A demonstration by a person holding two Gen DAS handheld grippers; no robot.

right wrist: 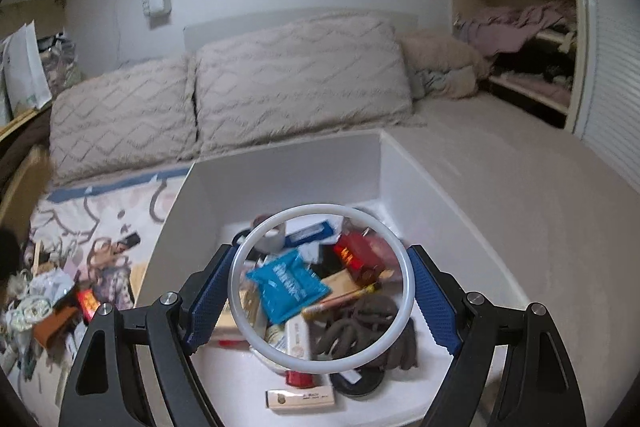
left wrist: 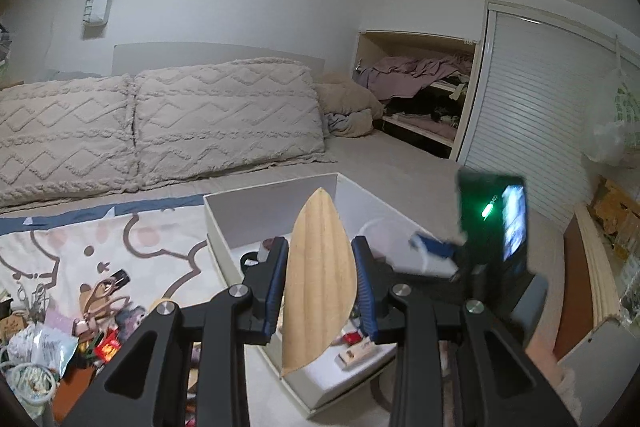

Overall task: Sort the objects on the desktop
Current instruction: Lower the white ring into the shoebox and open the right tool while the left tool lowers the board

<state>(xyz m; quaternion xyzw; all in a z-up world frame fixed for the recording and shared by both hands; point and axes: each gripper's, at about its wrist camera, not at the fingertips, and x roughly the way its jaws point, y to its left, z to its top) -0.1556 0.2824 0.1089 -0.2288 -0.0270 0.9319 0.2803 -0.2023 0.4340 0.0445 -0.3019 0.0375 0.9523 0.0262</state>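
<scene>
My left gripper is shut on a leaf-shaped wooden piece and holds it upright above the near left part of the white box. My right gripper holds a white ring between its blue pads above the box. The ring looks blurred. In the box lie a blue packet, a red pack, a dark coiled cord and several small boxes. The right gripper also shows in the left wrist view, over the box's right side.
The box stands on a bed with two large textured pillows. A patterned mat left of the box carries a heap of small items. An open closet and a slatted door are at the right.
</scene>
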